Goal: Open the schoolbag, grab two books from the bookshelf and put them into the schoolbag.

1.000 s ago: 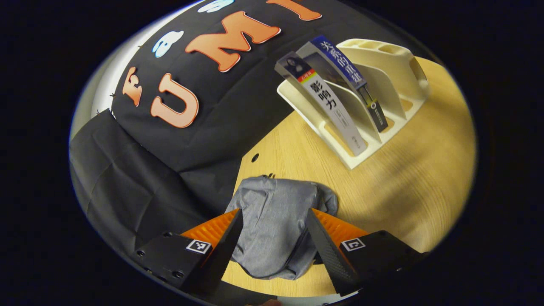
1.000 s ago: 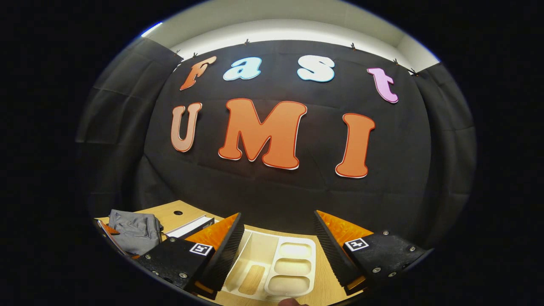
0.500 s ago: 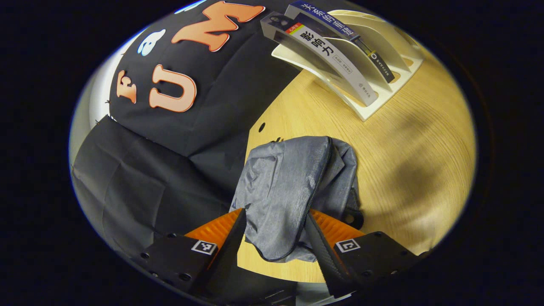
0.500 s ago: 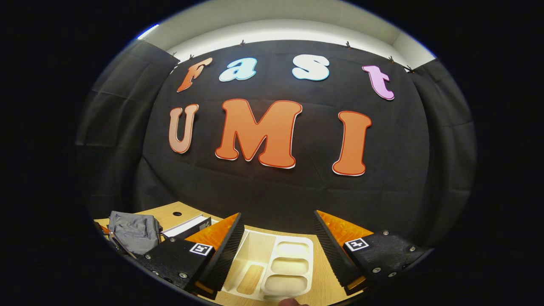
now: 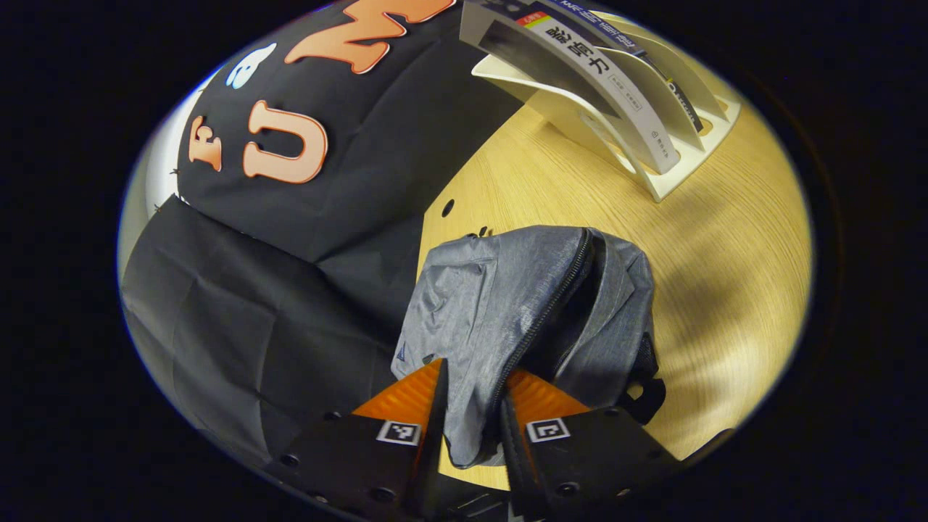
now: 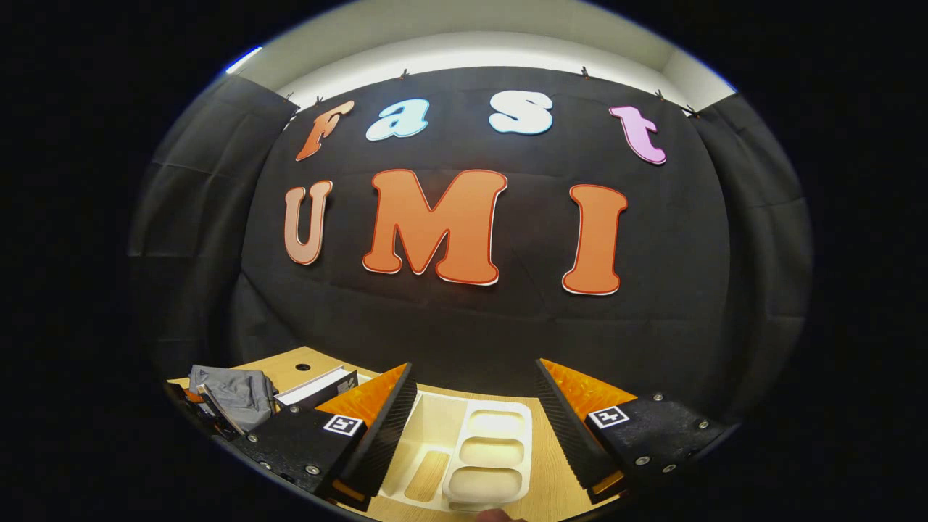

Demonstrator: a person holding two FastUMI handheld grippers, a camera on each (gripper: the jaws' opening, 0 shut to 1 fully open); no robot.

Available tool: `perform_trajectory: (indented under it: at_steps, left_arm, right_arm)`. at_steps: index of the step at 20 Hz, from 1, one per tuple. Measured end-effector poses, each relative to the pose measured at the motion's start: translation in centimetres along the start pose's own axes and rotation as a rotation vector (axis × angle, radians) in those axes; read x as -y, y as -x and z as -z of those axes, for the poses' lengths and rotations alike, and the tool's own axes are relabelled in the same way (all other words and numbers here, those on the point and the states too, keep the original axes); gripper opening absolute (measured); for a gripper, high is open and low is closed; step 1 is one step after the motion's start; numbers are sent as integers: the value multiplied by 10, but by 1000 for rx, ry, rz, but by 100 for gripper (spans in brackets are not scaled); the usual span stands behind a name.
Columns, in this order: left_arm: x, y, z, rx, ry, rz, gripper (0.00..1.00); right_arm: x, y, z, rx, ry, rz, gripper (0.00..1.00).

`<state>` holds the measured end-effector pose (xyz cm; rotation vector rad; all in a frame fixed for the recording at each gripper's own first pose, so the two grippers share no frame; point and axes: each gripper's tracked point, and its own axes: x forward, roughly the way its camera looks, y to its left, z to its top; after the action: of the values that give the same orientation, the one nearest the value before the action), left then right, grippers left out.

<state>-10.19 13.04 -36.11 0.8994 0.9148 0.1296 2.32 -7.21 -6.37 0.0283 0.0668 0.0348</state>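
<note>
The grey schoolbag (image 5: 507, 304) stands on the wooden table (image 5: 725, 254), its zipper (image 5: 544, 312) running down the middle with a dark gap beside it. My left gripper (image 5: 471, 406) is shut on the bag's near flap of fabric. Two books (image 5: 602, 72) lean in the white bookshelf (image 5: 674, 167) at the far right. In the right gripper view, my right gripper (image 6: 475, 402) is open above the white bookshelf (image 6: 464, 449), nothing between its fingers. The schoolbag (image 6: 232, 395) and a book (image 6: 319, 386) lie at the lower left.
The table has a small round hole (image 5: 447, 208) near its far edge by the black cloth wall (image 5: 290, 254). Bare wood lies right of the bag. The other gripper (image 6: 199, 406) shows by the bag in the right gripper view.
My left gripper closed its fingers onto the bag's fabric and moved nearer over the bag, whose zipper gap now shows wider. The right gripper stayed open and barely moved.
</note>
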Motion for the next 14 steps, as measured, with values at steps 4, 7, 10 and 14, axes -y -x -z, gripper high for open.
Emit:
perform_trajectory:
  at_steps: [4, 7, 10, 14]
  left_arm:
    - [-6, -1, -4, 20, 28, 70, 10]
    - [0, 2, -4, 29, 52, 195, 8]
    - [-8, 4, -8, 58, 67, 309, 7]
    - [-18, 5, -9, 99, 69, 478, 6]
  right_arm:
    - [-11, 3, -2, -9, -3, -1, 97]
    - [-26, 5, -1, -28, 19, 2, 97]
    - [-50, 6, -3, -54, 40, 16, 97]
    - [-89, 4, -11, -92, 58, 45, 97]
